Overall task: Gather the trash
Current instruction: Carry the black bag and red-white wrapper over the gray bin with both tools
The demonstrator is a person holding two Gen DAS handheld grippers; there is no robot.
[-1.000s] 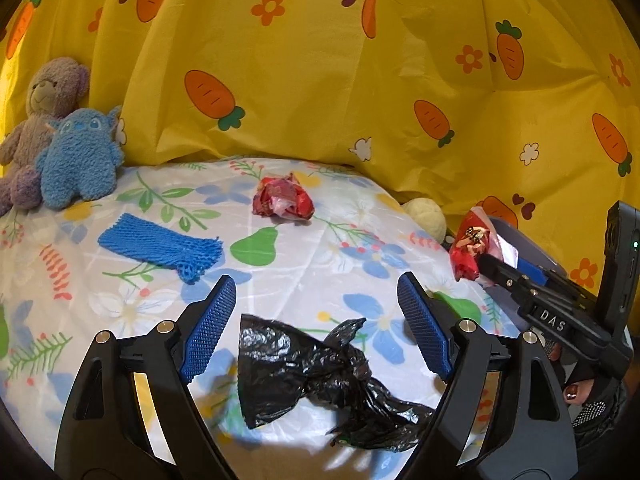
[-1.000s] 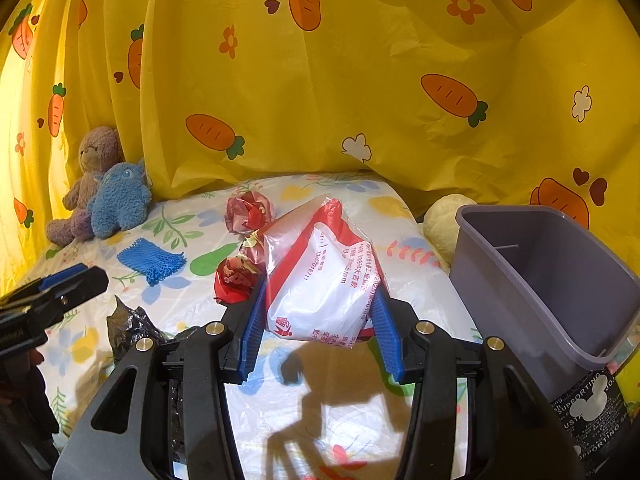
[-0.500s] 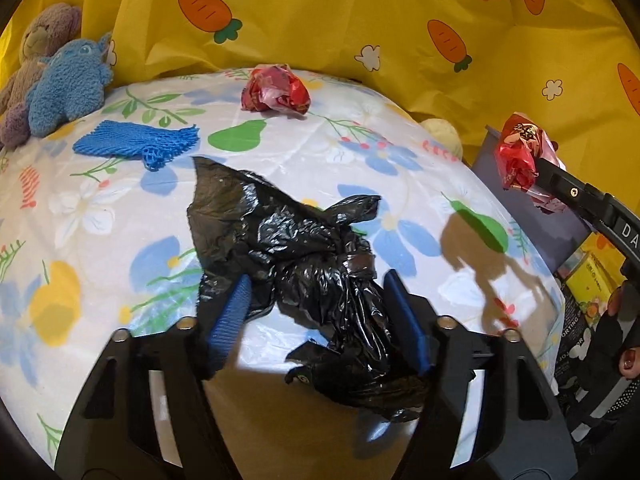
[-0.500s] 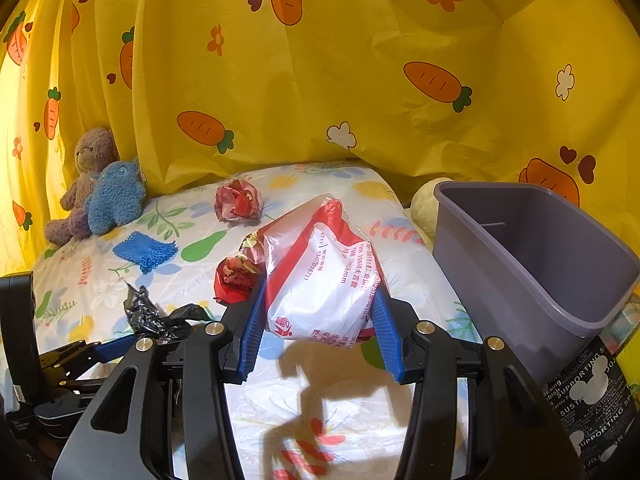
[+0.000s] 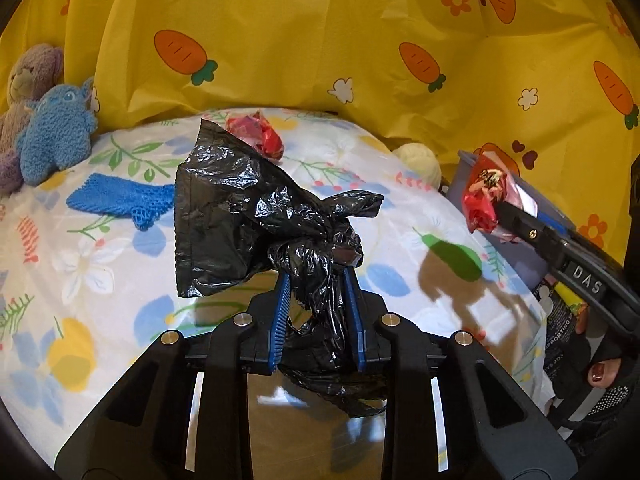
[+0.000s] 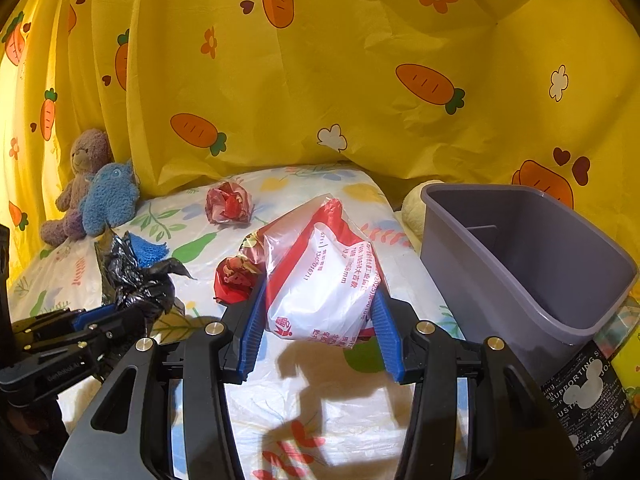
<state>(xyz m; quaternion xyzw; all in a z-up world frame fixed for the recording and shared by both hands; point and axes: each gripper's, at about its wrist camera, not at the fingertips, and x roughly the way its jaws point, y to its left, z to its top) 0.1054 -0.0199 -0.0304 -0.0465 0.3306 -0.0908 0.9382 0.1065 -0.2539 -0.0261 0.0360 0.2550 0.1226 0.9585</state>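
Since a sec ago the left gripper (image 5: 318,280) has dropped onto the black plastic bag (image 5: 256,216), pinched it at the knotted neck and lifted it off the floral sheet (image 5: 80,280); its jaws, wide apart a sec back, are now narrow w/ the crumpled film squeezed between the blue pads (image 5: 283,300). The right gripper (image 6: 320,308), little changed, carries a red-and-white plastic packet (image 6: 320,280) w/ a red snack wrapper (image 6: 234,284) bunched at its left side, jaws clamped at mid width. It hangs above the sheet, just left of the grey bin (image 6: 520,264), not yet over the rim.

Progress, judged from these views: two loads are in hand but neither is binned. What shows of the bin's inside looks bare; the bottom is partly hidden. One crumpled red wrapper (image 5: 258,134) lies at the far end of the bed, near the yellow carrot curtain (image 5: 320,40). The blue mesh cloth (image 5: 120,200), blue plush toy (image 5: 56,128) and brown teddy (image 6: 82,184) sit at far left; whether the cloth counts as trash can't be told. Prob. about halfway: two drops and at least one more pick-up left.
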